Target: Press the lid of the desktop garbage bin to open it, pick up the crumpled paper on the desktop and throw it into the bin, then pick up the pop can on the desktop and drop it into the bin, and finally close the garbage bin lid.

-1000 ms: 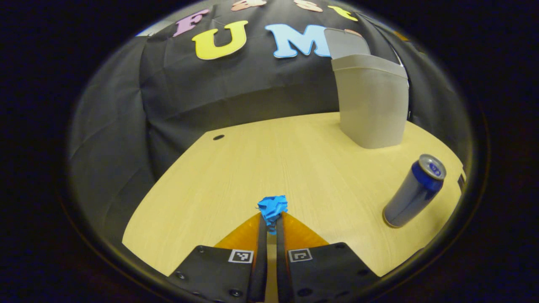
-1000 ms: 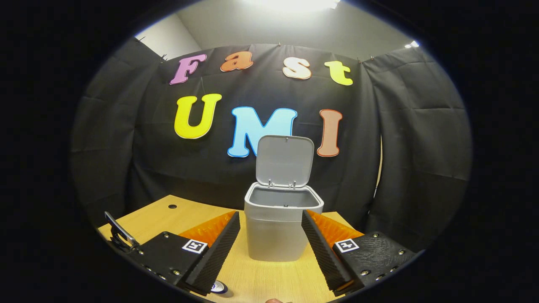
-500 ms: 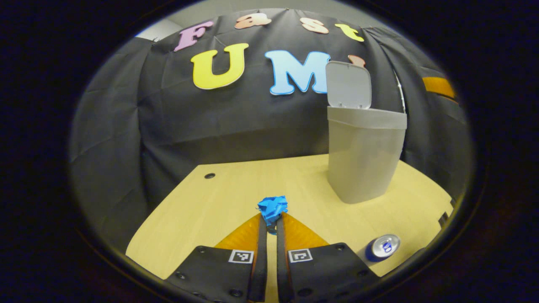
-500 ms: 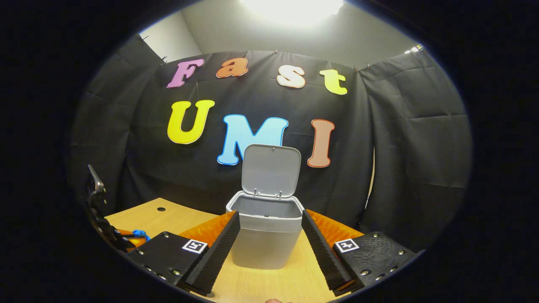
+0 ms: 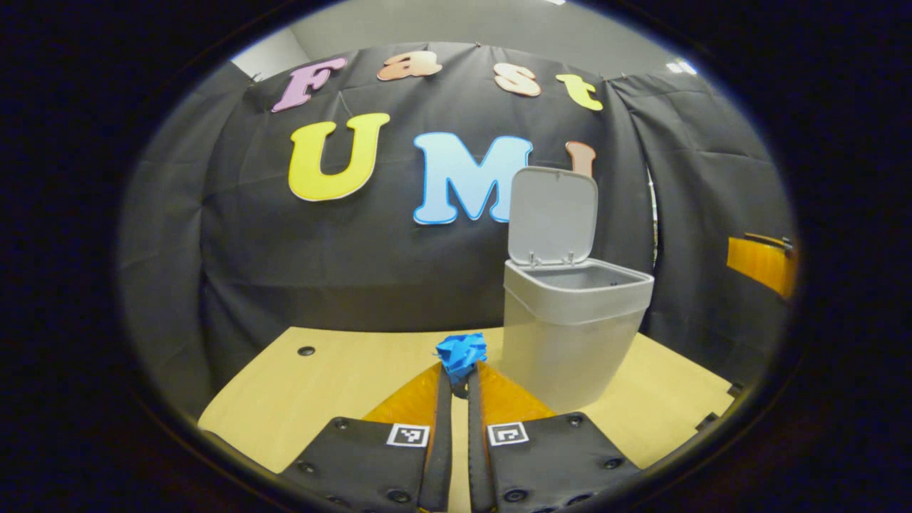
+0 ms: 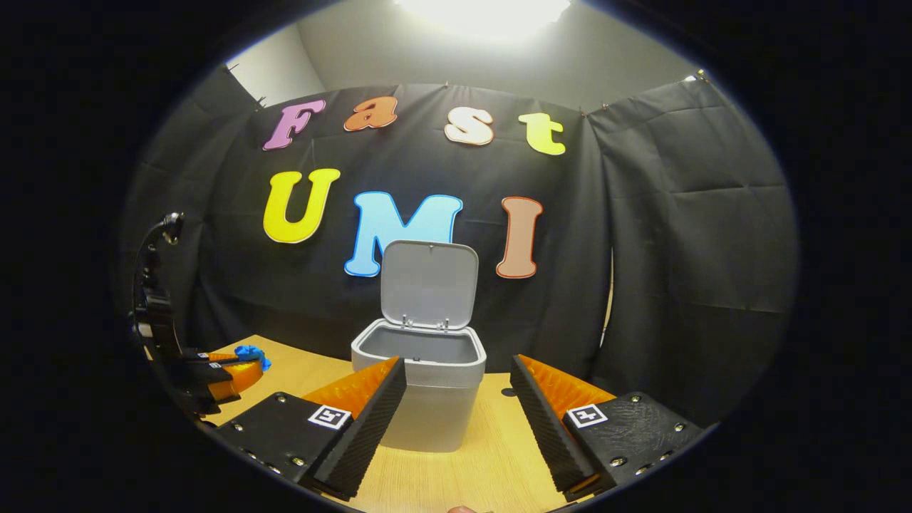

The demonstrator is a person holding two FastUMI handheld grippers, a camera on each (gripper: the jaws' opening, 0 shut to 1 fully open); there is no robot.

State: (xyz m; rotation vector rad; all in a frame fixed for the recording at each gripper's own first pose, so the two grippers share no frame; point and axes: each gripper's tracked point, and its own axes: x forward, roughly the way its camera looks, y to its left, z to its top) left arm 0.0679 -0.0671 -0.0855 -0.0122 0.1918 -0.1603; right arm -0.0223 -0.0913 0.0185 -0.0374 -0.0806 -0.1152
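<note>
Left gripper view, nearest: the left claw (image 5: 459, 388) sits at bottom centre, its fingers pressed nearly together and pinching the crumpled paper (image 5: 460, 354) at the tips. The paper is a small blue wad held above the worktop (image 5: 342, 385); it is roughly round, so no long axis or pointing direction can be told.

Beyond the tips, right of centre, stands the garbage bin (image 5: 566, 342) on the worktop. It is upright, long axis vertical, mouth facing up. Its lid (image 5: 553, 216) is raised, standing near vertical behind the mouth, hinged at the far rim.

Right gripper view: the right claw (image 6: 457, 410) at bottom centre is spread wide and holds nothing; the bin (image 6: 420, 399) shows between its fingers, farther off. At the left edge the left claw (image 6: 231, 365) appears with the blue paper (image 6: 251, 353) at its tip, left of the bin and about level with its rim.

Judgement: the lid-opening step is done; the step in hand is carrying the paper to the bin. The next move calls for bringing the left claw over the open mouth, clear of the near rim and the raised lid, then parting the fingers so the wad falls inside. The pop can and the lid closing remain.
</note>
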